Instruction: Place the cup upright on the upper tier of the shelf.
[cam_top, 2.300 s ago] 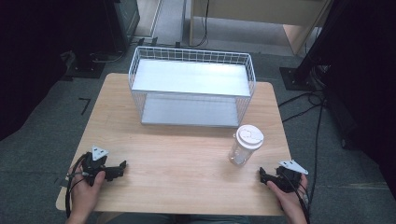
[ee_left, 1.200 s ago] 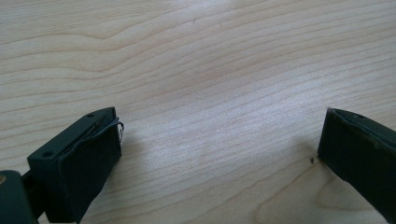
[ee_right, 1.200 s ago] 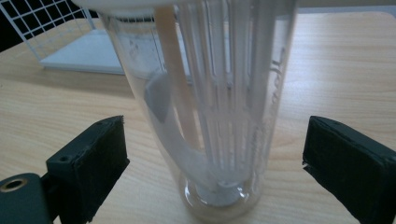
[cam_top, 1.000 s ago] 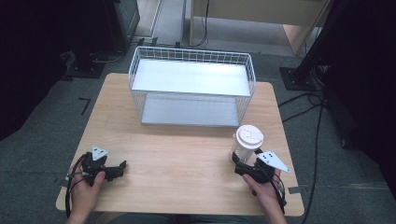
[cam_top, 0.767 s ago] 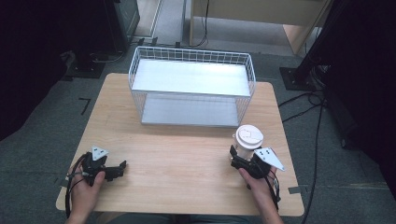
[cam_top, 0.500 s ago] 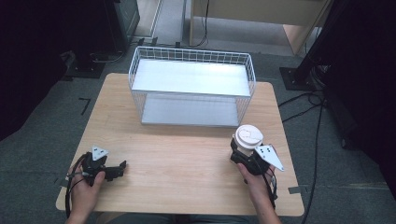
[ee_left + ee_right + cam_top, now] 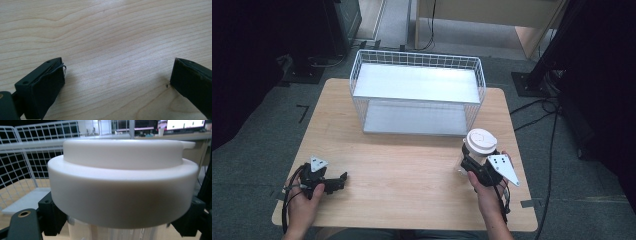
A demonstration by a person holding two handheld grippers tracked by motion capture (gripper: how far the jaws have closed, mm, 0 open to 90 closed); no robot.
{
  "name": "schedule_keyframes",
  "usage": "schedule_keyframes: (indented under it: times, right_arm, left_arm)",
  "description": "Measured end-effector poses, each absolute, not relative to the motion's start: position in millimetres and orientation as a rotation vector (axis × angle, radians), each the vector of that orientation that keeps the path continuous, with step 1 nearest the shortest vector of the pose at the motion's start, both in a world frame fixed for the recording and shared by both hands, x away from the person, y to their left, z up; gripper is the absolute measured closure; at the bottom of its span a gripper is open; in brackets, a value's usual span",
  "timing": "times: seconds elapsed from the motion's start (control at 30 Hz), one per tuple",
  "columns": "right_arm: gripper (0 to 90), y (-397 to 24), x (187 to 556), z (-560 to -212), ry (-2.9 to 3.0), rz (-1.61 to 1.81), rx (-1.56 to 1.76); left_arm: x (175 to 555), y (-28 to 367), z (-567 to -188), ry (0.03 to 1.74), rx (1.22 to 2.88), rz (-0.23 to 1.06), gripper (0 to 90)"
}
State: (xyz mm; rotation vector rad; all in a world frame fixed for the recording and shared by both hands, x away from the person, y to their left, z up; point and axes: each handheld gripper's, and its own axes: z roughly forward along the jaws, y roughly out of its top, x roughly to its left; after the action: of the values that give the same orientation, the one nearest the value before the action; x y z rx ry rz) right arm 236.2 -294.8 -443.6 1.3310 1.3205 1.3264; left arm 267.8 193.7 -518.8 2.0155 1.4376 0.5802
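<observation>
A clear plastic cup with a white lid stands lifted a little off the wooden table near its right edge. My right gripper has just been closing and is now shut on the cup's clear body below the lid, one black jaw on each side. Near the table's front left corner my left gripper rests open, its two black pads spread wide over bare wood with nothing between them.
A white wire basket with a solid floor stands at the back middle of the table, just behind the cup. Dark stands and cables lie on the floor around the table.
The right gripper came forward from the front right corner to the cup, closed on it and raised it slightly. The left gripper has stayed where it was.
</observation>
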Motion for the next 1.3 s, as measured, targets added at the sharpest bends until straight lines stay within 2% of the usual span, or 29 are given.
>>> schedule_keyframes:
  times: [0.47,0.7,1.3]
  right_arm:
    - [15.8,-261,232,-396,1.251,1.388,1.141]
    - [15.8,-256,244,-378,1.206,1.418,1.123]
    - [15.8,-237,285,-304,1.139,1.471,1.028]
  left_arm:
    - [268,194,-519,1.437,2.016,0.582,0.0]
    - [268,194,-519,1.437,2.016,0.582,0.0]
    - [268,194,-519,1.437,2.017,0.581,0.0]
